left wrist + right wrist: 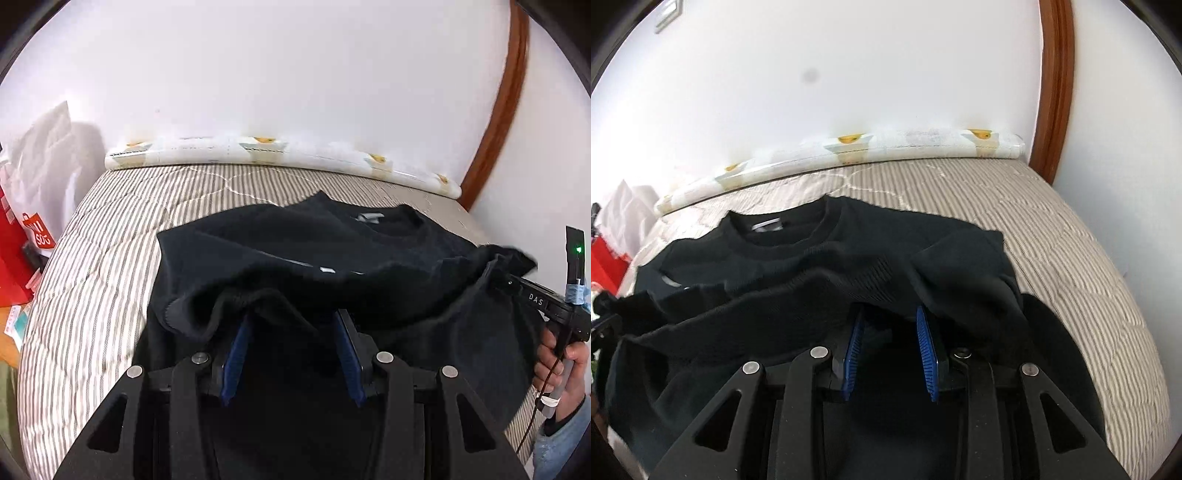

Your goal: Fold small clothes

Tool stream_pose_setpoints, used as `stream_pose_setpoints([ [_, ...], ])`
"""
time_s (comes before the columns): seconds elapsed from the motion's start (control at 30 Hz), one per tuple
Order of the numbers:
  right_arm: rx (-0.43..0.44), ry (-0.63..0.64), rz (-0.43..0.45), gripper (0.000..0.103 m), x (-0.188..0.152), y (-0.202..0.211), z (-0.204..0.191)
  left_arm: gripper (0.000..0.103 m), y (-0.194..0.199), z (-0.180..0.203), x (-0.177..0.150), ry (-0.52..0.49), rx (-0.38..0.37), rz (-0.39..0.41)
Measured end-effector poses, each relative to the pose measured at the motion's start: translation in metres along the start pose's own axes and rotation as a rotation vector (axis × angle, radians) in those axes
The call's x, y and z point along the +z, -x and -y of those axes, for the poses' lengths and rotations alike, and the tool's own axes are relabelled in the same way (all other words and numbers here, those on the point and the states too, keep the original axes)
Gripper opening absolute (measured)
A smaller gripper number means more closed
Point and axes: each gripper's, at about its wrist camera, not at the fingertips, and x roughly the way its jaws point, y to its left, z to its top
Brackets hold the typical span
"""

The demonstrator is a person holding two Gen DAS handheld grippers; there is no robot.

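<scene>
On the striped quilt (1052, 229), a black knit sweater (849, 258) lies rumpled.

Black sweater (280, 251) on striped bed, collar far, near hem lifted, draped.

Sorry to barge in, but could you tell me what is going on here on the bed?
A person is folding a black sweater on a striped bedspread, with a handheld gripper in each hand. The left gripper and the right gripper each have a bunch of the sweater's near edge between their blue pads, lifted off the bed. The collar end lies flat toward the wall. The fold looks underway and not finished: the raised edge has not been laid down.
</scene>
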Motion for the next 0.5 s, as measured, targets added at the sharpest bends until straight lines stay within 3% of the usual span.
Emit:
stream_pose_setpoints([
  [0.2, -0.080, 0.013, 0.004, 0.031, 0.010, -0.008, 0.017, 0.044, 0.000, -0.014, 0.011, 0.028, -0.036, 0.017],
  [0.3, -0.100, 0.007, 0.020, 0.038, 0.015, -0.005, 0.034, 0.055, 0.013, -0.020, 0.016, 0.019, -0.017, 0.061],
  [0.37, -0.104, 0.011, 0.013, 0.046, 0.019, -0.007, 0.043, 0.055, 0.013, -0.026, 0.020, 0.017, -0.002, 0.069],
  [0.5, -0.097, 0.035, -0.039, 0.049, 0.027, -0.024, 0.052, 0.056, 0.011, -0.045, 0.024, 0.013, 0.007, 0.041],
])
